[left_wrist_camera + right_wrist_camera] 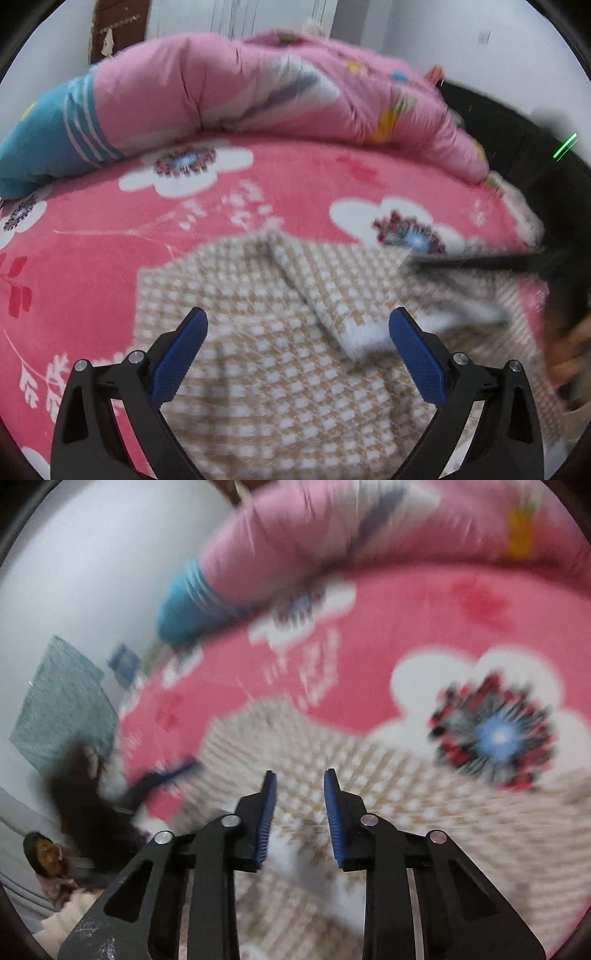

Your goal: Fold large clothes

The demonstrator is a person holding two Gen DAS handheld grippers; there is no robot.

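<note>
No readable text, labels, brands or numbers in either wrist view. Both views are motion-blurred. The pink bedsheet [295, 177] and the quilt [258, 85] carry only flower and stripe prints, and the checked garment [277, 350] has only its woven pattern, no lettering.

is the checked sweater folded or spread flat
Partly folded: the sweater lies on the bed with one sleeve laid across its body.

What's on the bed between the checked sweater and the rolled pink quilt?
Nothing: in the left wrist view only bare pink flowered sheet separates the checked sweater from the rolled pink quilt.
</note>
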